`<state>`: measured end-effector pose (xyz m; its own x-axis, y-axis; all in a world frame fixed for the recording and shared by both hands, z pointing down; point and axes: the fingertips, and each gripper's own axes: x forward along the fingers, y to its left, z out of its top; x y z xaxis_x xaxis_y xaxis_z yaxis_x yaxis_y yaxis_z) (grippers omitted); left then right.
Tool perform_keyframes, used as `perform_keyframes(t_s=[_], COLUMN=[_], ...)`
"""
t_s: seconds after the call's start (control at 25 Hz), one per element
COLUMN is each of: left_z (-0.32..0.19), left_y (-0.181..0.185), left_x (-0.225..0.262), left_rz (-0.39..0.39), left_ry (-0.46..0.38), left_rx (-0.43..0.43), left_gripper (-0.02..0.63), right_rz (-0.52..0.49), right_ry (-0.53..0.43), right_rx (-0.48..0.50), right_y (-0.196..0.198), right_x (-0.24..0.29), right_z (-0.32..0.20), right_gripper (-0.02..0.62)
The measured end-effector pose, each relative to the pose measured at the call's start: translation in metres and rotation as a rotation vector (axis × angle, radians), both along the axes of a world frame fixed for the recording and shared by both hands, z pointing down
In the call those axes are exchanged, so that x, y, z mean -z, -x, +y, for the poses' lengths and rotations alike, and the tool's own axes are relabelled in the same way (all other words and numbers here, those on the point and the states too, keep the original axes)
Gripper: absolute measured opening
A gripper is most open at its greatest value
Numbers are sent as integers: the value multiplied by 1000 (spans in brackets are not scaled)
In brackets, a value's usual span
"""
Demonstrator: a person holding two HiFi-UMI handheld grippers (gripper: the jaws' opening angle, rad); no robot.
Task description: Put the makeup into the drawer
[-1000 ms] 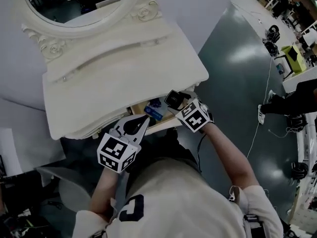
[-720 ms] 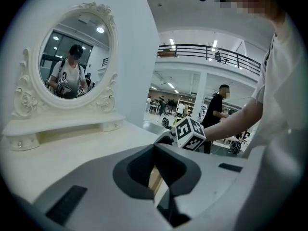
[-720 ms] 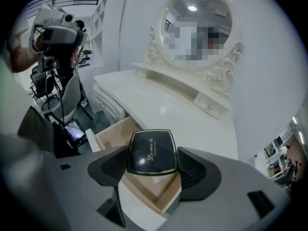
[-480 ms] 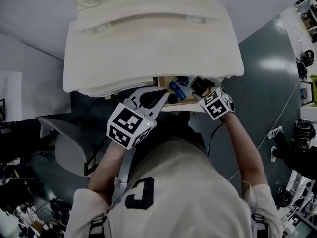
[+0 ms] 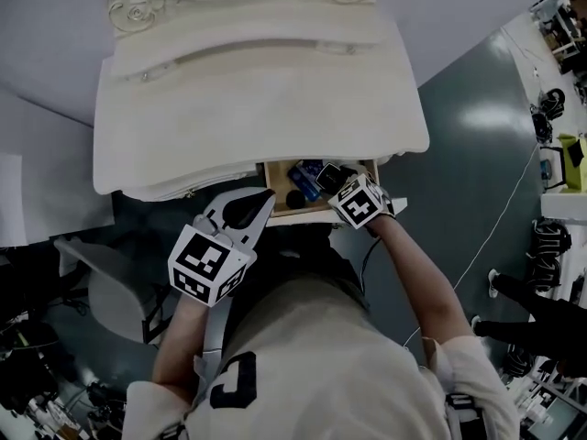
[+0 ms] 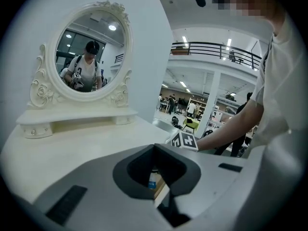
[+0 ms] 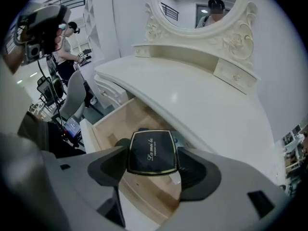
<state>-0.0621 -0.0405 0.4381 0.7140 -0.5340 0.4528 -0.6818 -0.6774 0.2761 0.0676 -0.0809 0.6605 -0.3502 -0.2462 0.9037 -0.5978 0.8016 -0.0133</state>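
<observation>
The wooden drawer (image 5: 272,183) stands pulled out under the front of the white vanity table (image 5: 257,99). My right gripper (image 5: 336,183) is shut on a square black powder compact (image 5: 327,174), holding it flat above the drawer's right half. From the right gripper view the compact (image 7: 152,151) sits between the jaws over the drawer floor (image 7: 122,121). A blue makeup item (image 5: 305,180) and a dark round one (image 5: 295,199) lie in the drawer. My left gripper (image 5: 266,202) hangs at the drawer's front left corner, jaws together and empty (image 6: 155,148).
An oval mirror (image 6: 89,52) in an ornate white frame stands at the back of the vanity top. A grey chair (image 5: 101,282) is on the floor to the left. A white cable (image 5: 495,236) runs over the dark floor on the right.
My right gripper has carried the compact leftward, from the drawer's right end to over its middle right. My left gripper stays by the drawer front.
</observation>
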Motion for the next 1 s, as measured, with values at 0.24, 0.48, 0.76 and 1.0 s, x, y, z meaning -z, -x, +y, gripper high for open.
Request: perform_keyframes(t_s=[0.24, 0.48, 0.76, 1.0], left_z=[-1, -1, -2, -2], left_y=[1, 5, 8, 11], left_x=[-10, -21, -26, -29], left_rz=[-24, -56, -102, -105], left_ry=[35, 70, 75, 87], left_rx=[0, 4, 14, 26], left_gripper=[57, 57, 57, 57], right_rz=[-9, -30, 22, 37], right_ry=[65, 115, 114, 137], right_rx=[-71, -199, -184, -180], right_y=[1, 3, -9, -14], right_x=[-28, -51, -71, -76], right_z=[-7, -14, -25, -28], right_gripper=[325, 327, 325, 327])
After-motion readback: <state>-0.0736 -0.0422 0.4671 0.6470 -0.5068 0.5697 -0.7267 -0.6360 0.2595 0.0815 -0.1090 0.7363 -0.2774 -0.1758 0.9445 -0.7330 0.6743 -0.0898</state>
